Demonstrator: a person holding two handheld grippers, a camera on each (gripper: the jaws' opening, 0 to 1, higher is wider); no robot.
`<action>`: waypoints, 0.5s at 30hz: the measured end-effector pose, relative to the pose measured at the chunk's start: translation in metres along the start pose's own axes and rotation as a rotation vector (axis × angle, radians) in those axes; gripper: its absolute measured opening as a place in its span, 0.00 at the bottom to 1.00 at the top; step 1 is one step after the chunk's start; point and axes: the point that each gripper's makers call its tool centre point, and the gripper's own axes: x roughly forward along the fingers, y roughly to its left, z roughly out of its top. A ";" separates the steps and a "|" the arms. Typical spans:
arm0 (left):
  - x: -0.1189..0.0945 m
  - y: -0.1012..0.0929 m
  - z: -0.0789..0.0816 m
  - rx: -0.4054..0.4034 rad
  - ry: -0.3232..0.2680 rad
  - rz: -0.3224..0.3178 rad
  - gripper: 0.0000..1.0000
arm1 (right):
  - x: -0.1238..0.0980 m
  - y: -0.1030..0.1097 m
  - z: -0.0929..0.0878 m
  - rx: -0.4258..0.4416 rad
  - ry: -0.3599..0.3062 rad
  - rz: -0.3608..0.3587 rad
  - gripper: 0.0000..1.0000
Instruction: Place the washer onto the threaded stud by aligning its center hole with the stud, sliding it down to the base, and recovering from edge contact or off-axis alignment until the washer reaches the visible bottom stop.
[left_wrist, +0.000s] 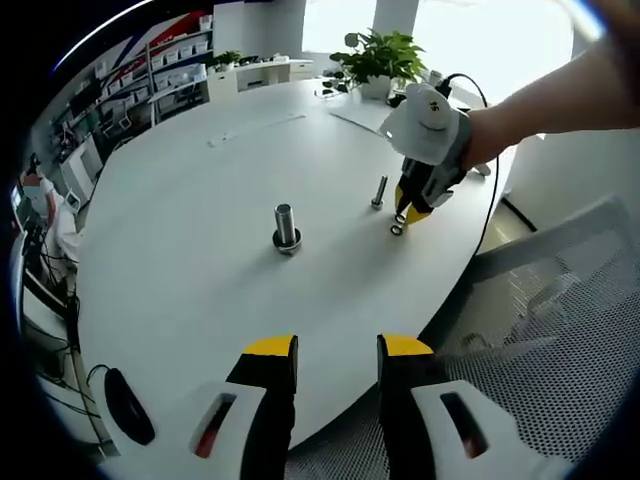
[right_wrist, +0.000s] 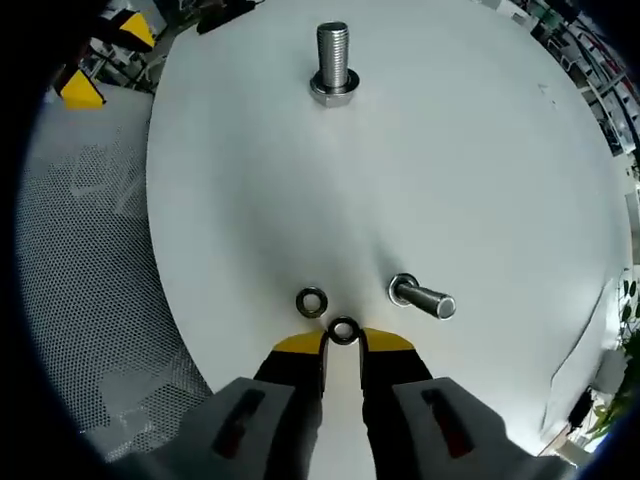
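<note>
Jaws of right gripper (right_wrist: 342, 340) narrow, pinching washer (right_wrist: 343, 330) at yellow tips, low over white counter (right_wrist: 480, 150). Second washer (right_wrist: 311, 301) flat just beside. Small bolt (right_wrist: 420, 296) near right. Large threaded stud (right_wrist: 333, 62) upright, well apart across counter. Left gripper (left_wrist: 337, 352) jaws wide, holding nothing, at counter edge above mesh chair (left_wrist: 560, 330).

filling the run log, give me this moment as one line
phase: pickup | right gripper: jaws closing on washer on table | second washer: loose | left gripper: open, idle | large stud: bare
</note>
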 end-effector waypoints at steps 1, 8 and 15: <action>0.000 0.000 0.000 0.000 0.001 0.001 0.30 | -0.002 0.001 0.001 0.004 0.011 -0.003 0.15; -0.001 0.002 0.001 -0.008 -0.005 0.005 0.30 | -0.001 -0.002 0.000 0.059 0.076 -0.032 0.14; -0.002 0.003 0.001 -0.010 -0.005 0.009 0.30 | 0.001 -0.008 0.000 0.088 0.009 -0.061 0.03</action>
